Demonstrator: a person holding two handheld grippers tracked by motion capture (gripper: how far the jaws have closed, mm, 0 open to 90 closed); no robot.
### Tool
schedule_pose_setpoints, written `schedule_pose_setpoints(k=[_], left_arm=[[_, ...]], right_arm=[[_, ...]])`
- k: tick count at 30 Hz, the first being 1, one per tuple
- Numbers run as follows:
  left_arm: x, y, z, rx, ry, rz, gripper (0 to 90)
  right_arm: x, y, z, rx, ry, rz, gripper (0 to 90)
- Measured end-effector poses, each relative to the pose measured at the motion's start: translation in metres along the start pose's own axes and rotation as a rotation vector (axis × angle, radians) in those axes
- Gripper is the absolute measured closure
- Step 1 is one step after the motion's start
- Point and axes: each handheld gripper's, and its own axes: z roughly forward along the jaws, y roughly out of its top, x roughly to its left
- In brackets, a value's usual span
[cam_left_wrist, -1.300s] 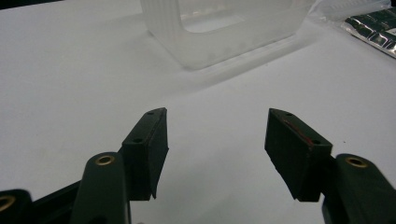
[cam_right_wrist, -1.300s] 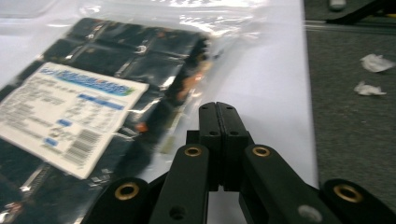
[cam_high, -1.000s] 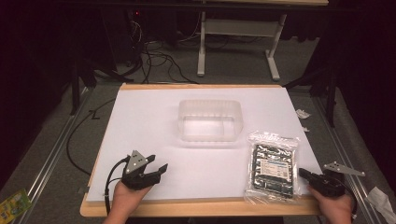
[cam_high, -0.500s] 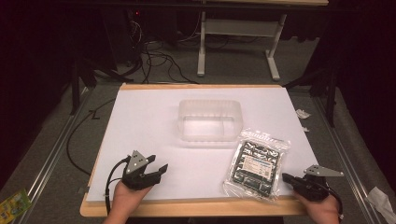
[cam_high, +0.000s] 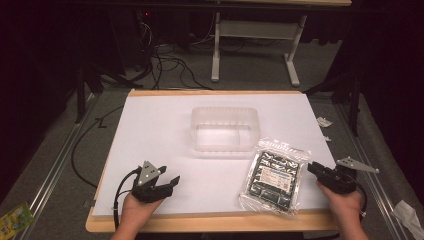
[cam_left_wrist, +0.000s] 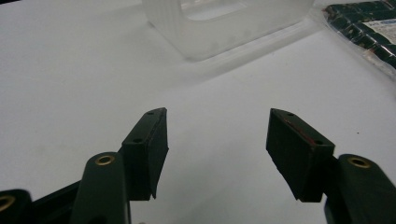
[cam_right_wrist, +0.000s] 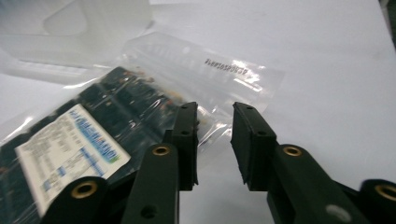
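Right tool (cam_right_wrist: 214, 140) is sitting nearest to me, at the right edge of the surface (cam_high: 150, 130), and I am holding its jaws a narrow gap apart with nothing between them. In the right gripper view I am looking along them at the clear margin of the sealed bag (cam_right_wrist: 140, 107), which is lying flat just ahead; whether a jaw is touching the plastic I cannot tell. My left tool (cam_high: 161, 186) is resting low at the near left, and I am keeping its jaws spread wide and empty over bare white surface, well apart from everything else.

Going farther out, the bag (cam_high: 274, 175) is lying to the right of centre, dark contents and a pale label showing through the film, its far corner just beside the container. Beyond it the translucent container (cam_high: 226, 128) is standing upright near the middle, and I am seeing nothing inside it.

I am judging the work as barely begun: the bag probably belongs in the container, and it is not yet lifted or gripped. Closing on the bag's edge, carrying it over and lowering it in are all left to do.

Counting: two tools, one bag, one container. Past the surface, cables and the legs of another table are showing on the floor.
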Motion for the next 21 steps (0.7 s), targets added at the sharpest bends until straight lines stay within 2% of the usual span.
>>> schedule_pose_setpoints(k=[2, 7, 9, 12, 15, 16, 20, 21], left_arm=[[0.000, 0.000, 0.000, -0.001, 0.002, -0.002, 38.9], [0.002, -0.001, 0.000, -0.001, -0.003, -0.013, 38.4], [0.002, -0.001, 0.000, 0.002, -0.003, -0.011, 38.4], [0.002, -0.001, 0.000, 0.003, -0.008, -0.010, 38.4], [0.002, -0.002, 0.001, 0.007, -0.011, -0.010, 38.4], [0.002, -0.002, 0.001, 0.007, -0.011, -0.010, 38.4], [0.002, -0.002, 0.002, 0.012, -0.013, -0.011, 38.4], [0.001, -0.003, 0.002, 0.011, -0.013, -0.011, 38.4]], right_arm=[[-0.001, 0.002, 0.003, 0.002, -0.010, -0.012, 69.9], [-0.010, 0.015, 0.016, -0.021, -0.030, 0.012, 63.2], [-0.014, 0.019, 0.021, -0.022, -0.037, 0.030, 56.5], [-0.023, 0.025, 0.027, -0.014, -0.024, 0.091, 40.7], [-0.034, 0.028, 0.035, -0.010, 0.013, 0.157, 32.7], [-0.036, 0.029, 0.039, 0.001, 0.025, 0.179, 31.1], [-0.039, 0.030, 0.049, 0.029, 0.051, 0.206, 29.0], [-0.040, 0.030, 0.054, 0.054, 0.049, 0.214, 28.5]])
